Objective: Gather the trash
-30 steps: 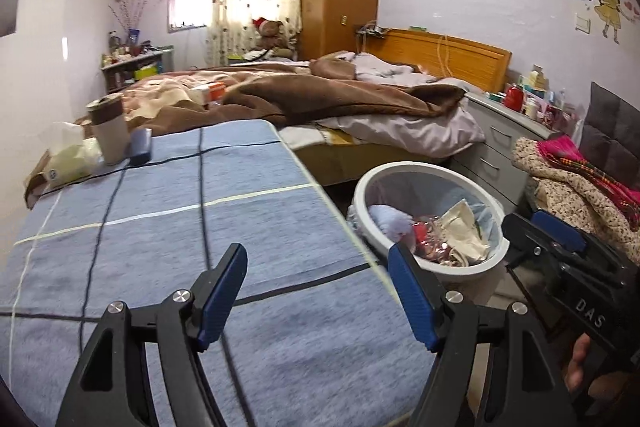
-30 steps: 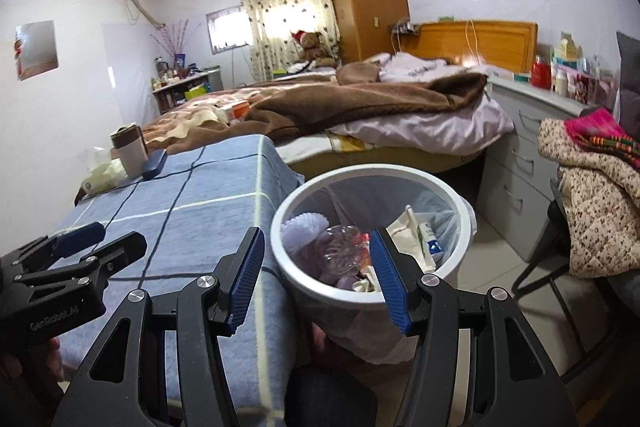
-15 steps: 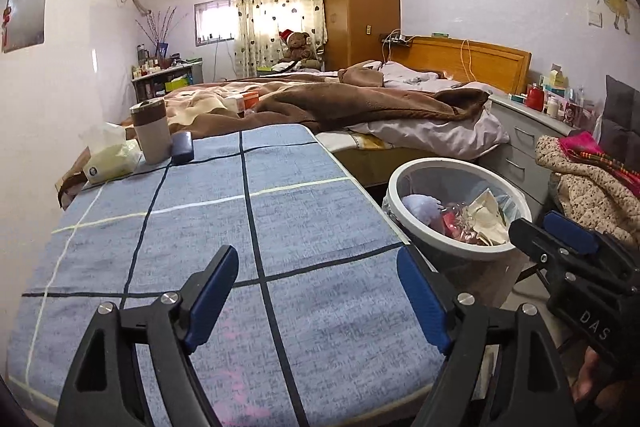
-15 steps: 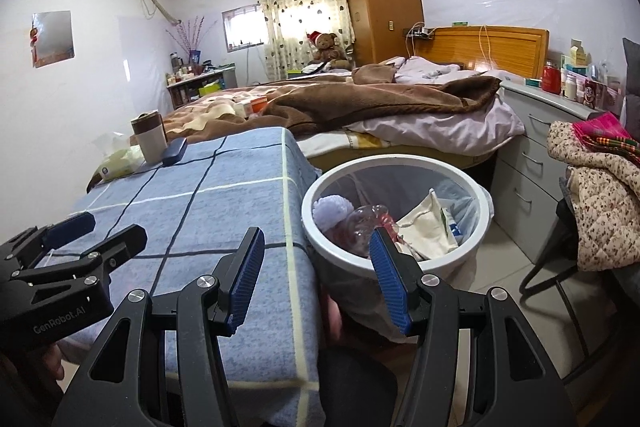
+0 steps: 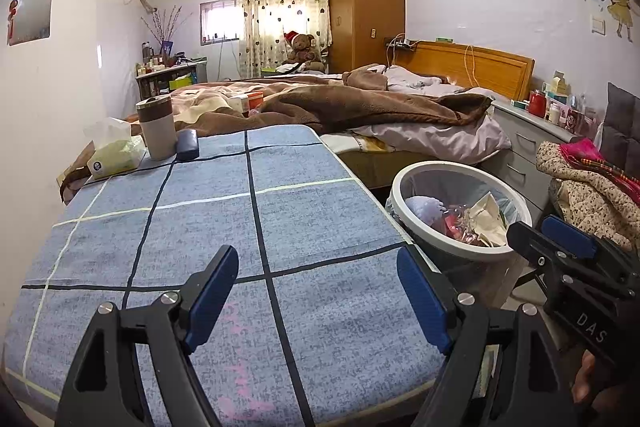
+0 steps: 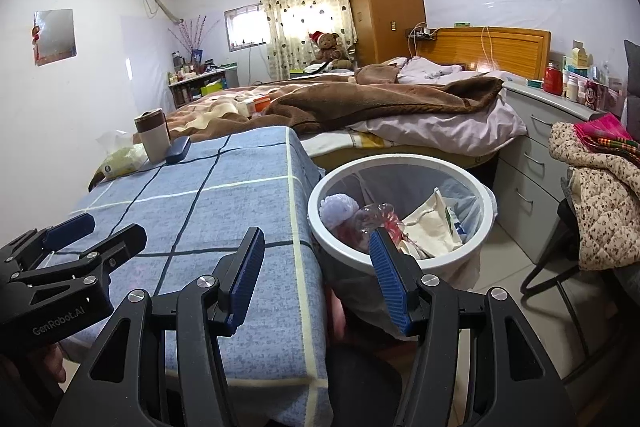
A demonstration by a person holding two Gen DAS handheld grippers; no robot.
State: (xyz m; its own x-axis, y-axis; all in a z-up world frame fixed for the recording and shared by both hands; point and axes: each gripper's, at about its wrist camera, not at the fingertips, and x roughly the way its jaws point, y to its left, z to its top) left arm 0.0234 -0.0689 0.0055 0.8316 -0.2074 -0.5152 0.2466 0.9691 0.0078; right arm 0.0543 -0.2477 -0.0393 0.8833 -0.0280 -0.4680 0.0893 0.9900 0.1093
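Note:
A white round trash bin (image 5: 456, 169) (image 6: 400, 159) with a liner stands on the floor beside the table's right edge. It holds a pale fluffy ball (image 6: 340, 207), a crushed clear bottle (image 6: 374, 215), a cream bag (image 6: 432, 223) and red wrappers. My left gripper (image 5: 316, 283) hangs open over the near part of the blue checked tablecloth (image 5: 280, 227), nothing between its blue pads. My right gripper (image 6: 316, 255) is open and empty too, low in front of the bin, straddling the table's corner. Each gripper shows at the edge of the other's view.
At the table's far left stand a lidded cup (image 5: 156, 127), a tissue pack (image 5: 116, 151) and a dark case (image 5: 187, 145). Behind lies an unmade bed (image 5: 360, 107) with a brown blanket. A grey drawer unit (image 6: 532, 155) and a clothes-laden chair (image 6: 592, 187) crowd the right.
Both grippers have drawn back from the table, so more of its near edge shows. The bin has slid rightward in both views. The left jaws stand slightly wider.

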